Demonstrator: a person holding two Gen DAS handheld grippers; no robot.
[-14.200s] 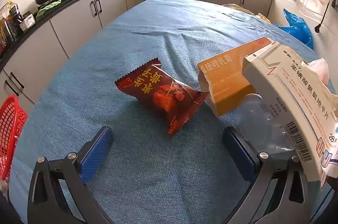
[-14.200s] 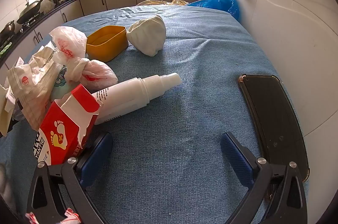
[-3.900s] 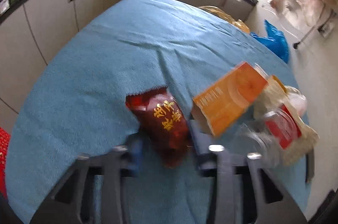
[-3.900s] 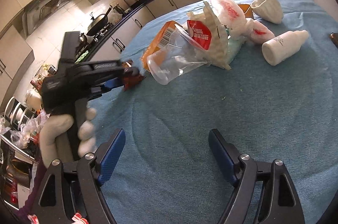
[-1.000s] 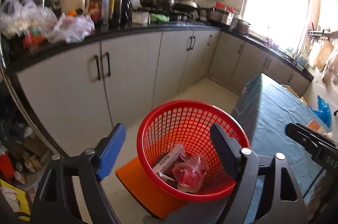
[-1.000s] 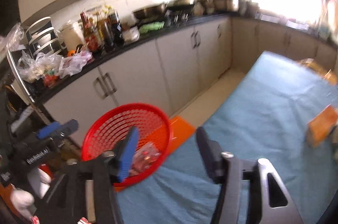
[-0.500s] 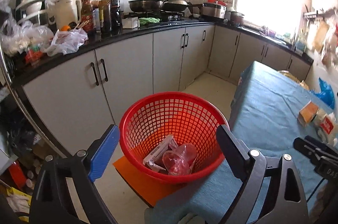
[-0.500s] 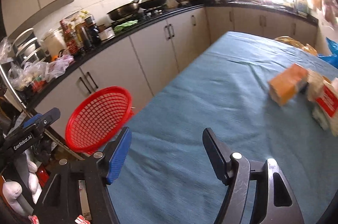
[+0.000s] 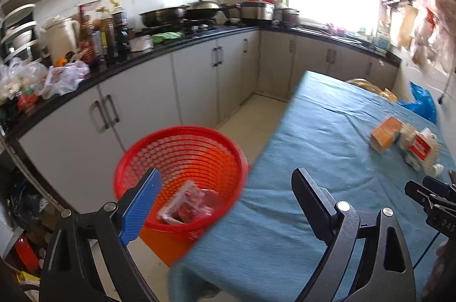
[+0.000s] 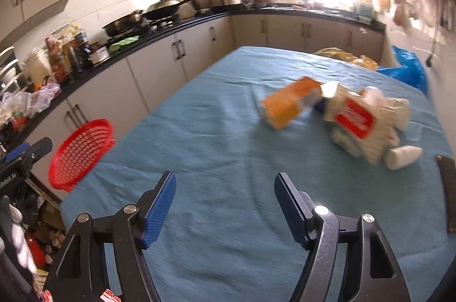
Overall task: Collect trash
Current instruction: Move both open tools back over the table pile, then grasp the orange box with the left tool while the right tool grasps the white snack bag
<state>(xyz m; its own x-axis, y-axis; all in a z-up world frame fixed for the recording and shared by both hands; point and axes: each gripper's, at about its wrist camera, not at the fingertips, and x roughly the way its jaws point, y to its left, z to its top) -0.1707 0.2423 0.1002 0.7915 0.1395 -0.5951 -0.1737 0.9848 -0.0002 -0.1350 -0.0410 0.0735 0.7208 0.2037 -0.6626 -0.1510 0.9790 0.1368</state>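
The likeliest slip from here is a clumsy grab at the far-right heap of trash (image 10: 356,119) on the blue-covered table (image 10: 222,148): the orange box (image 10: 287,105), crumpled packets and white bottle (image 10: 403,156) lie touching one another, so jaws closing on one piece could drag or scatter its neighbours, though blur makes their exact overlap hard to judge. The right gripper (image 10: 225,205) hovers over the near table edge, spread wide and empty, facing that heap. The left gripper (image 9: 225,205), likewise agape and holding nothing, hangs by the table's near-left corner above the red basket (image 9: 182,156), where a few wrappers already lie.
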